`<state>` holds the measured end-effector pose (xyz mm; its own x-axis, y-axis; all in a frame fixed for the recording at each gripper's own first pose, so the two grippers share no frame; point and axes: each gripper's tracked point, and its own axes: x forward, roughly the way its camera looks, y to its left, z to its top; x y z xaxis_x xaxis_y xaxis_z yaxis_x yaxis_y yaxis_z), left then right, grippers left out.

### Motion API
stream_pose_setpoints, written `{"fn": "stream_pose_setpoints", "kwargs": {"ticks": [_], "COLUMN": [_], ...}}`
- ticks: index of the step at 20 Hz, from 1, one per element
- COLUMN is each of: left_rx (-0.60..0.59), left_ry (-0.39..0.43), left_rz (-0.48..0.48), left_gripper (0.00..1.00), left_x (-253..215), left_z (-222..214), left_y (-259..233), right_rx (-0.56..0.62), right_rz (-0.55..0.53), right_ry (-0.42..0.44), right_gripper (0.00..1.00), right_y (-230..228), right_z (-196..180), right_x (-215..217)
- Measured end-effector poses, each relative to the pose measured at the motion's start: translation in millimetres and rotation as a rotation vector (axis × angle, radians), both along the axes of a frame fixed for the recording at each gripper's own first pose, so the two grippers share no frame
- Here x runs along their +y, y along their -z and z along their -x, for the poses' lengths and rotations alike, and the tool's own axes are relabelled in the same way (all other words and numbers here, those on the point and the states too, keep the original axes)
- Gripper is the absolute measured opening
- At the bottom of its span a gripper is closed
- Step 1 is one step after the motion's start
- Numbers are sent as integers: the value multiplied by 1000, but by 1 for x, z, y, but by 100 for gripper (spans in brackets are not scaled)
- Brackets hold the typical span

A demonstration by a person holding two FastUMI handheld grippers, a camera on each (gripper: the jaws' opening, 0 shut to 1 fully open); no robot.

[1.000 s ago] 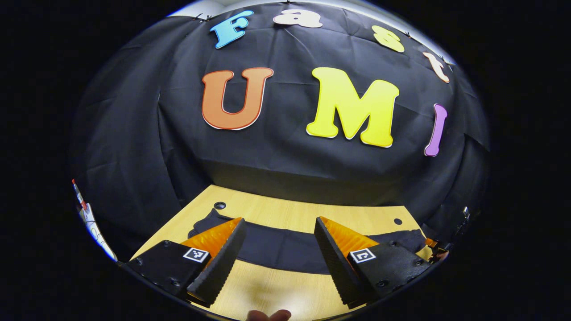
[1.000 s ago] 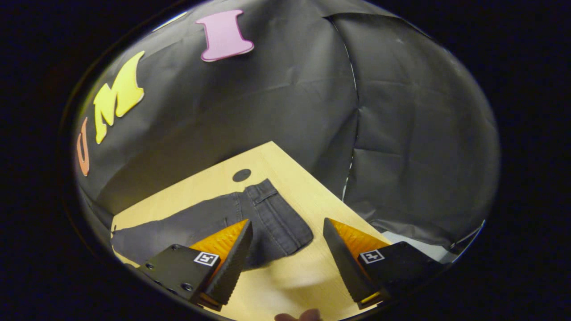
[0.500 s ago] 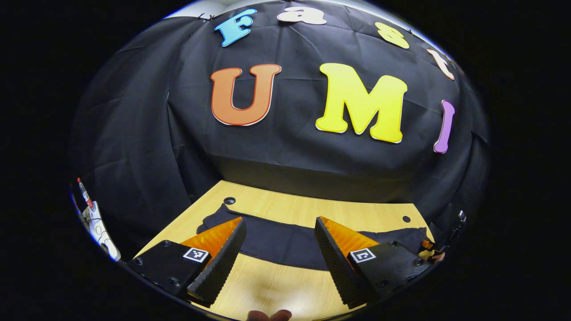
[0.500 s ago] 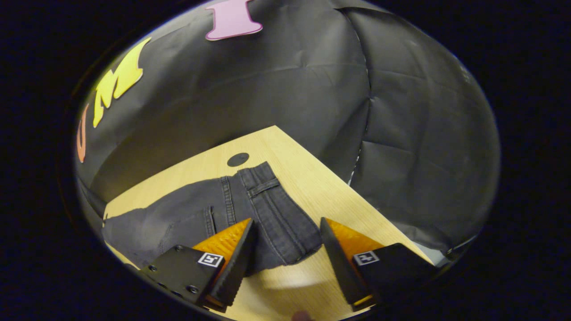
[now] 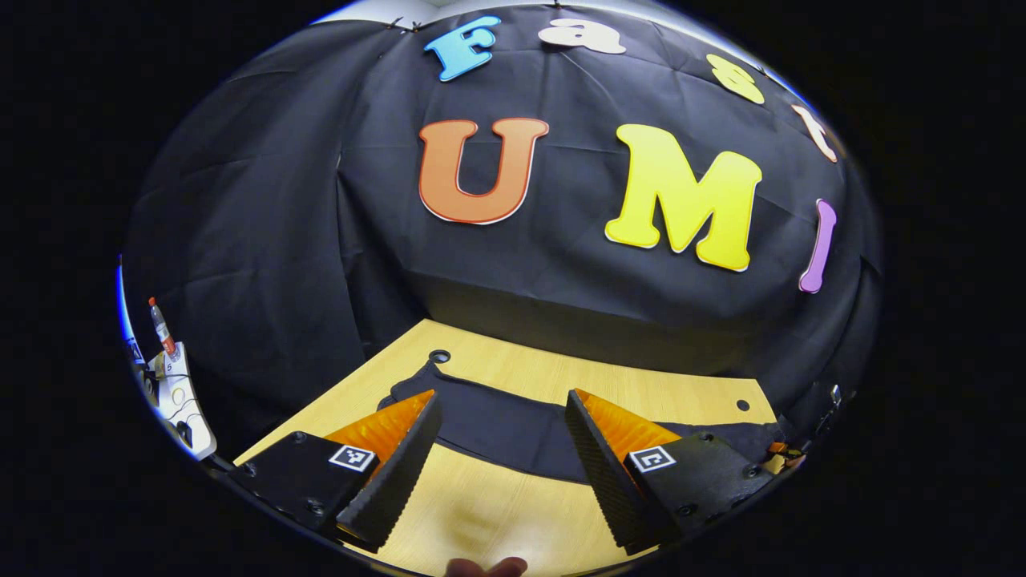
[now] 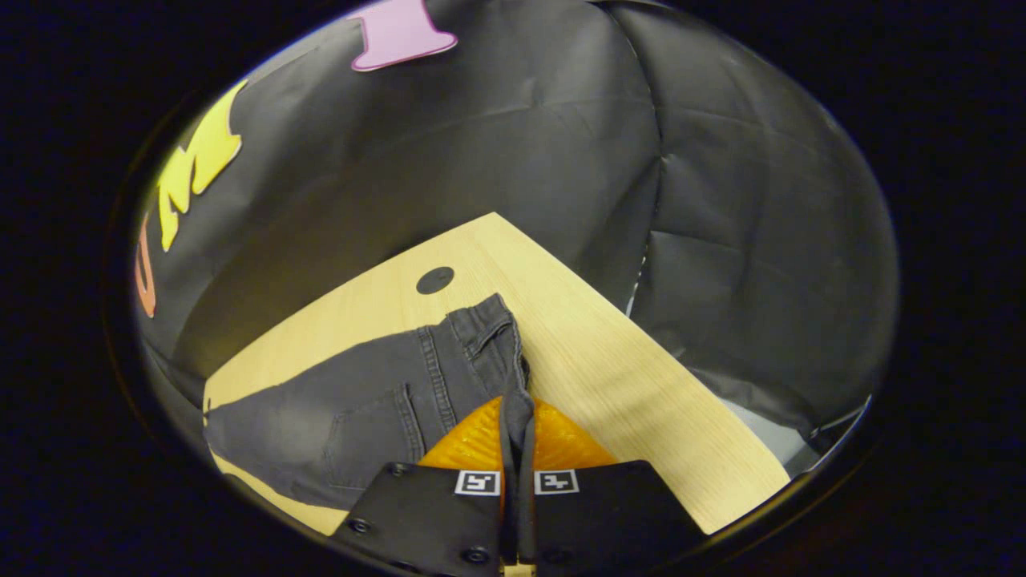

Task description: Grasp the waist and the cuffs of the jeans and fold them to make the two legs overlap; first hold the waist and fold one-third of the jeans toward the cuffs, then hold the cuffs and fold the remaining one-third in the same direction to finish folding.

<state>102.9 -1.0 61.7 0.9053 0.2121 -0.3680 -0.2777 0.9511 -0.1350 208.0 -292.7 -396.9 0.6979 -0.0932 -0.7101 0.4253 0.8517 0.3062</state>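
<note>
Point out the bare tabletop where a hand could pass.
Bare wood lies between the jeans and the table's near edge, and right of the waistband toward the far corner. The right hand-held gripper crowds the waist.

Jeans (image 6: 377,385) legs cut off at left gripper view's rim; waist edge hidden btwn right gripper (image 6: 517,449) fingers.

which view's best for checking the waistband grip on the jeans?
Right gripper view: the waistband runs straight into the right gripper, whose fingers are closed on its near edge, with belt loop and seams readable. Left gripper view shows the jeans as a dark strip across the table; the left gripper is open.
</note>
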Motion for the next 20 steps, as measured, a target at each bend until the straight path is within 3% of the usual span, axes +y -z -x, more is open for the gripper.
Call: {"fn": "stream_pose_setpoints", "kwargs": {"ticks": [5,9,13,14,16,20], "left_rx": [-22,-60,-83,-86,-90,-95], "left_ry": [-20,6,35,38,45,31], "left_rz": [19,13,22,21,21,14], "left_gripper": [99,99,99,99,99,99], "left_x": [26,52,70,75,90,126], "left_z": [16,34,50,53,63,81], "left_y": [5,7,13,16,19,21], "right_rx": [-97,-187,-253,-274,-312,-329], "right_rz": [49,98,120,131,154,197], "right_ry": [-32,-80,-152,-181,-264,-423], "right_gripper": [0,0,5,1,4,1], "right_y": [-90,-184,-241,-252,-271,-252], "right_z": [10,14,-2,-4,-10,-11], "right_x": [26,90,171,194,262,370]}}
